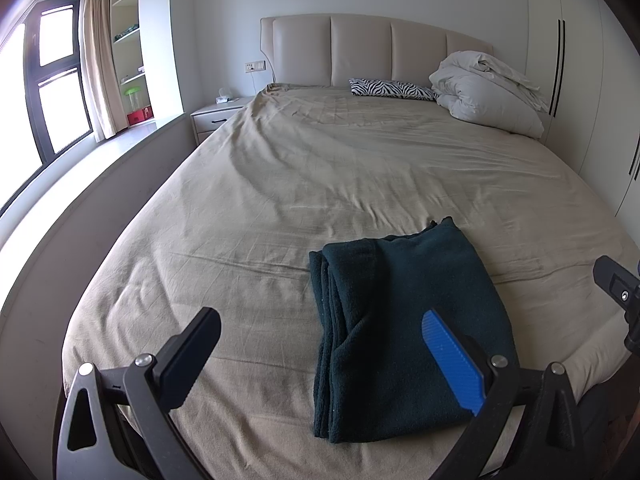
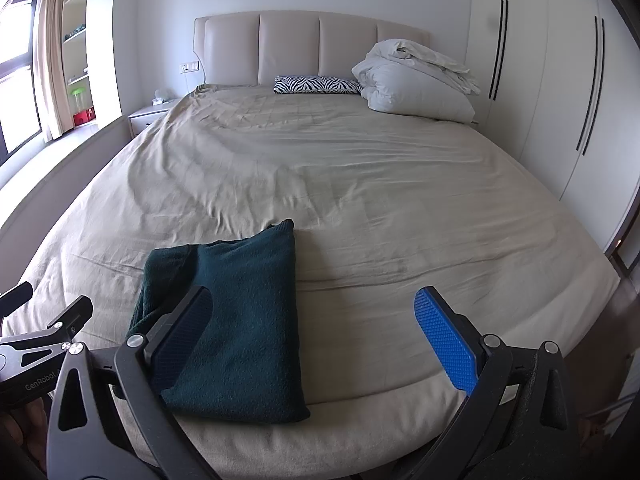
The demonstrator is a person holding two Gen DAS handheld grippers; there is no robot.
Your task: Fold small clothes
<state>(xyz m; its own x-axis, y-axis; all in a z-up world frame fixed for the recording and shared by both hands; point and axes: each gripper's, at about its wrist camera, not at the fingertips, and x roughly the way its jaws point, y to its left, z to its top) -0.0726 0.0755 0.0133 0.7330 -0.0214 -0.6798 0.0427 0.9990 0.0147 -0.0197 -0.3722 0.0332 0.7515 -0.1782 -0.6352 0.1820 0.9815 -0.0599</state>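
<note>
Near the bottom centre of both views, the dark green garment (image 1: 408,328) lies as a neat layered rectangle on the bed (image 1: 280,184), folding apparently finished, while the left claw (image 1: 320,356) and right claw (image 2: 312,332) hover wide and empty.

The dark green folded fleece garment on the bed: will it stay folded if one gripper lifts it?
The dark green folded fleece garment probably droops: its layered edges look soft. Its fuzzy surface likely grips, not slips. It seems light.
</note>
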